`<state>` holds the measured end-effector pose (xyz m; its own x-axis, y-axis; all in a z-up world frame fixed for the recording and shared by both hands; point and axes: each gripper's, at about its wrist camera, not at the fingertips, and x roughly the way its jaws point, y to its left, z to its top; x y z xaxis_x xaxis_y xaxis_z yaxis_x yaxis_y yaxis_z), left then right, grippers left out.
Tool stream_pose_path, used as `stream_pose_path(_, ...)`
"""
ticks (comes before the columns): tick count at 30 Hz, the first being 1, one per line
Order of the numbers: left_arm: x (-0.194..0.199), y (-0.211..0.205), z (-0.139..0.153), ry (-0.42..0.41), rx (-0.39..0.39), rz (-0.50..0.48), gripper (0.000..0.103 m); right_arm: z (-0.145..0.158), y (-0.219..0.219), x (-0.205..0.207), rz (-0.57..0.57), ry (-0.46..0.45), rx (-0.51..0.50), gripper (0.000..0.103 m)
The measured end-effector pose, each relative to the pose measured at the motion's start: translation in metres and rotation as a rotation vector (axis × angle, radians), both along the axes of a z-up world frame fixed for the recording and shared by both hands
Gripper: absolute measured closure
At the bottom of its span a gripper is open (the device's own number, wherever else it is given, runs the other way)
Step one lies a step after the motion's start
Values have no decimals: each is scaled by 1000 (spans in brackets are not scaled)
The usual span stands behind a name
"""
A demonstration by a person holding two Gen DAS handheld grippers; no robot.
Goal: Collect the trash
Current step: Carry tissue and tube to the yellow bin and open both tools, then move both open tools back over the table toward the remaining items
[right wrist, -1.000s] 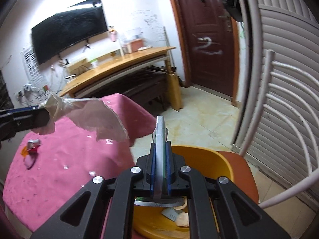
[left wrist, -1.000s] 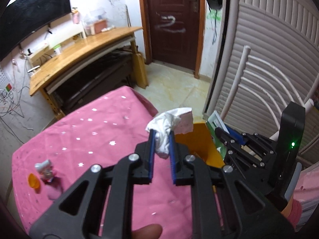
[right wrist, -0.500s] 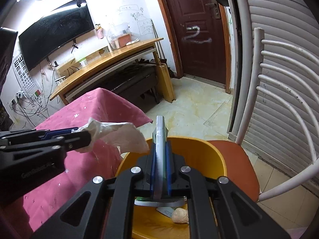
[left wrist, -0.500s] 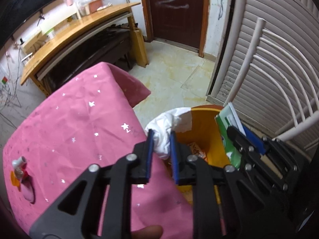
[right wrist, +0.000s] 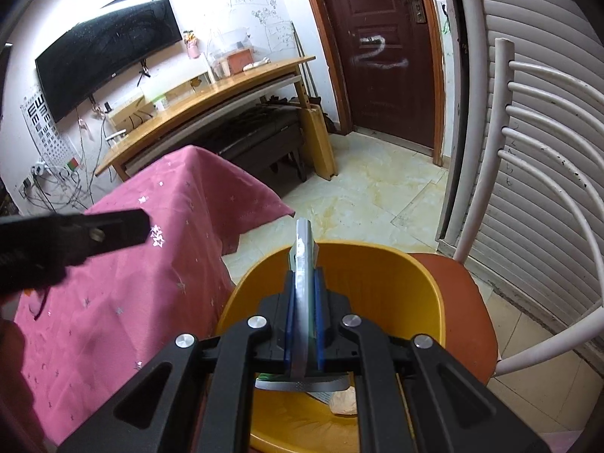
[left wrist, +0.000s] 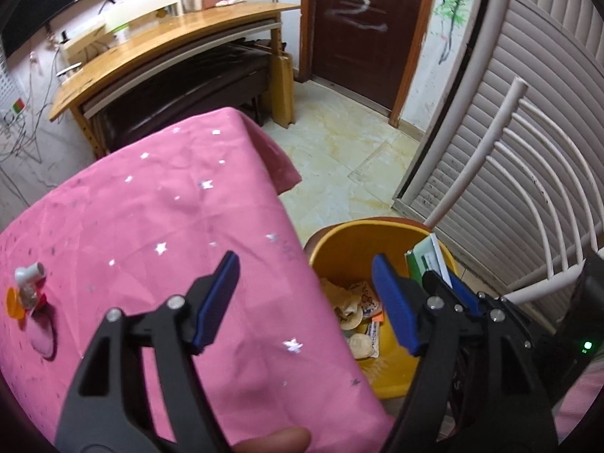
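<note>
My left gripper (left wrist: 305, 302) hangs over the edge of the pink table (left wrist: 151, 226) and the yellow bin (left wrist: 358, 232). Its jaws are opening, and nothing is between the blue pads (left wrist: 217, 302). The white tissue is not in sight. Wrappers and crumpled scraps (left wrist: 355, 313) lie in the bin. My right gripper (right wrist: 304, 290) is shut on a flat silvery packet (right wrist: 304, 253), held on edge above the bin (right wrist: 396, 264). In the left wrist view that packet (left wrist: 426, 260) shows green and white at the bin's right rim. The left gripper's finger (right wrist: 94, 232) juts in from the left of the right wrist view.
The bin stands on a chair's orange seat (right wrist: 468, 302), with the white chair back (right wrist: 528, 132) to its right. A small white bottle (left wrist: 28, 279) and an orange cap (left wrist: 13, 302) lie at the table's left. A wooden desk (right wrist: 226, 87) and a dark door (right wrist: 389, 56) stand beyond.
The left gripper let go of the white tissue and spread its jaws wide while sinking toward the bin. The right gripper still clamps the packet and has dropped slightly.
</note>
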<state>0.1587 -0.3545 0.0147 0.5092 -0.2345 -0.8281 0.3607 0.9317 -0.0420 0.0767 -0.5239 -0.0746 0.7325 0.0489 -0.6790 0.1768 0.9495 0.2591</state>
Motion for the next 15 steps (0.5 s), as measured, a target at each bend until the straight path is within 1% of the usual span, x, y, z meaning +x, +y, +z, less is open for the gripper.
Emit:
stream_pose_path(4,-1,14,3,10,-19,20,33,-3,7,3,17,16,-16,99)
stream_pose_path(10,-5,45,14,13,-69,69,33,-7,15,6,30,34,-48,97)
stream_pose_path(12,-6,58,18,9,-88,90,33,-7,18,6,36,38,-55,95)
stream_pose_path(13,-6,62,20,8,-94,98,31,-7,20,6,38,38,-60,93)
stream_pose_path(14,-7,70,22,6,-103,111,29,-7,22,6,42,38,-63,86)
stream_pose_path(15,-7,78,24,2,-112,125,28,-8,24,6,44,38,-66,71)
